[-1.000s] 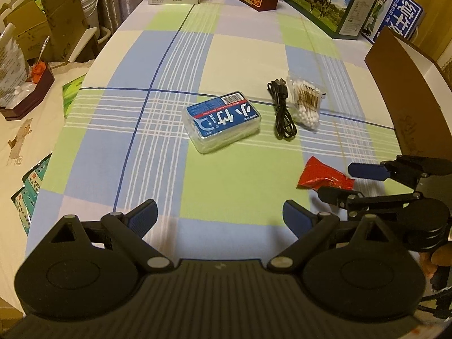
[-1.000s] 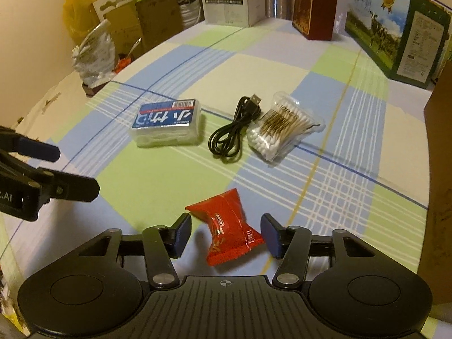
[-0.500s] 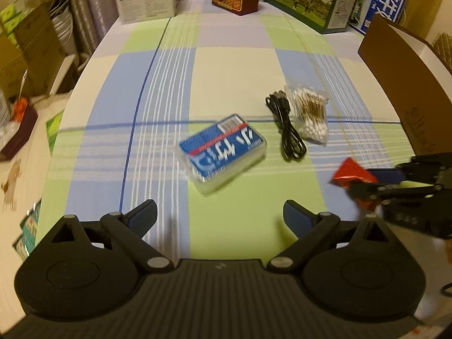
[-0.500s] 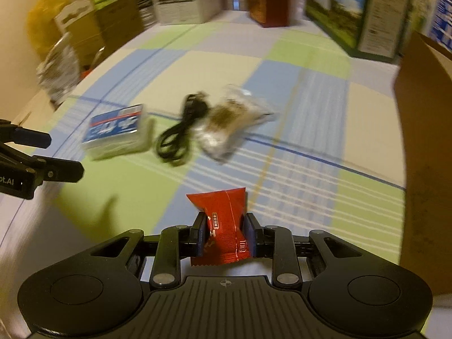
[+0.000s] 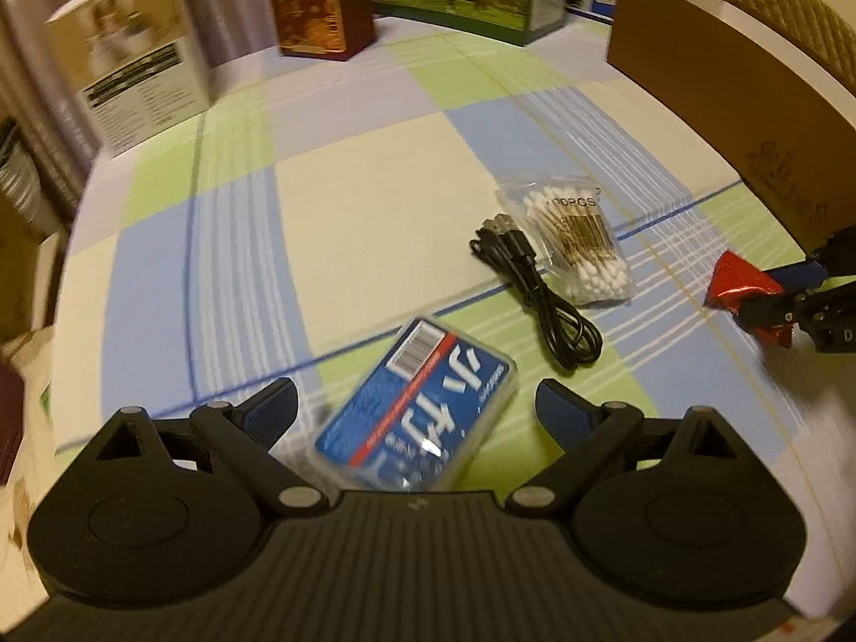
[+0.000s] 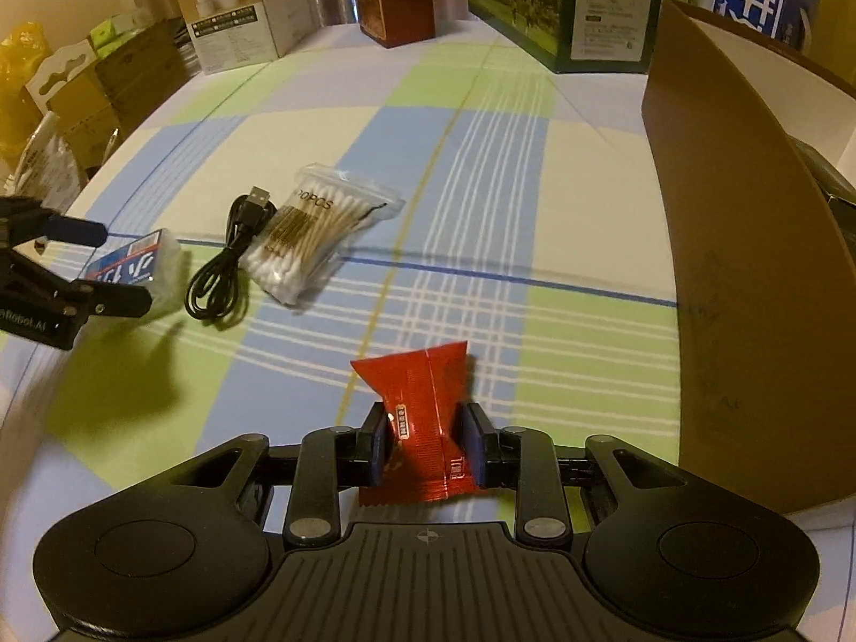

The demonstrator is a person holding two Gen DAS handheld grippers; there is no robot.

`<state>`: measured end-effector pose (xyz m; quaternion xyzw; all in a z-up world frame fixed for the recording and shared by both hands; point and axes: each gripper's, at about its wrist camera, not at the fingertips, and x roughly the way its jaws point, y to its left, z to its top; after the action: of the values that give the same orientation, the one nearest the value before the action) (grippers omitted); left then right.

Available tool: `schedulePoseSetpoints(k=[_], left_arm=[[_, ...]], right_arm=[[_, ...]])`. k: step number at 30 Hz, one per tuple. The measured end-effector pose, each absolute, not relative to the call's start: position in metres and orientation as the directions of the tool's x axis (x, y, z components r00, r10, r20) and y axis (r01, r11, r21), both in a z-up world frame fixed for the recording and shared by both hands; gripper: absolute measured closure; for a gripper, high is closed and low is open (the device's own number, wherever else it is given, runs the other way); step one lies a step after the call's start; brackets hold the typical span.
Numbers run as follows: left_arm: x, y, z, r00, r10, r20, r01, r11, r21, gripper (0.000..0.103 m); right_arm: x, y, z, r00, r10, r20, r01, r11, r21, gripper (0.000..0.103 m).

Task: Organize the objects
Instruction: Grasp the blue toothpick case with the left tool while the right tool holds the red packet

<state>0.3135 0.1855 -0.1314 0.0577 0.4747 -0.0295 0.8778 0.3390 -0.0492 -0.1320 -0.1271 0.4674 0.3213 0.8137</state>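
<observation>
Right gripper (image 6: 426,452) jaws clamped on thin crinkly red foil sachet (image 6: 422,417), may slip; left gripper (image 5: 414,409) jaws apart, straddling skewed blue-labelled clear plastic box (image 5: 414,412), could clip a corner.

Cable (image 6: 224,273) between floss box (image 6: 140,271) and swab bag (image 6: 315,238), cardboard box (image 6: 749,267) far right

A red packet (image 6: 425,428) stands pinched low in the right wrist frame. A blue-labelled clear box (image 5: 414,417) lies tilted at bottom centre of the left view. A coiled black cable (image 5: 540,294) touches a swab bag (image 5: 575,241) mid-right.
</observation>
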Motion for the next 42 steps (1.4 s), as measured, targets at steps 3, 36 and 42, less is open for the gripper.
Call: schedulePoseSetpoints(k=[3,36,42], left_arm=[[0.323,0.187,-0.138,0.526,-0.021,-0.85,0.132,0.99,0.058,0.016],[0.238,0.088,-0.135,0.447,-0.04,-0.893,-0.134,0.985,-0.111,0.042],[0.229,0.047,-0.135,0.446,-0.046,-0.894,-0.055,0.995,-0.079,0.042]], right_arm=[[0.338,-0.049,-0.132,0.358,0.403,-0.842,-0.642,0.761,0.092,0.077],[0.28,-0.128,-0.126,0.336,0.406,-0.85,-0.64,0.76,0.11,0.077],[0.273,-0.157,-0.122,0.331,0.395,-0.857,-0.624,0.773,0.115,0.077]])
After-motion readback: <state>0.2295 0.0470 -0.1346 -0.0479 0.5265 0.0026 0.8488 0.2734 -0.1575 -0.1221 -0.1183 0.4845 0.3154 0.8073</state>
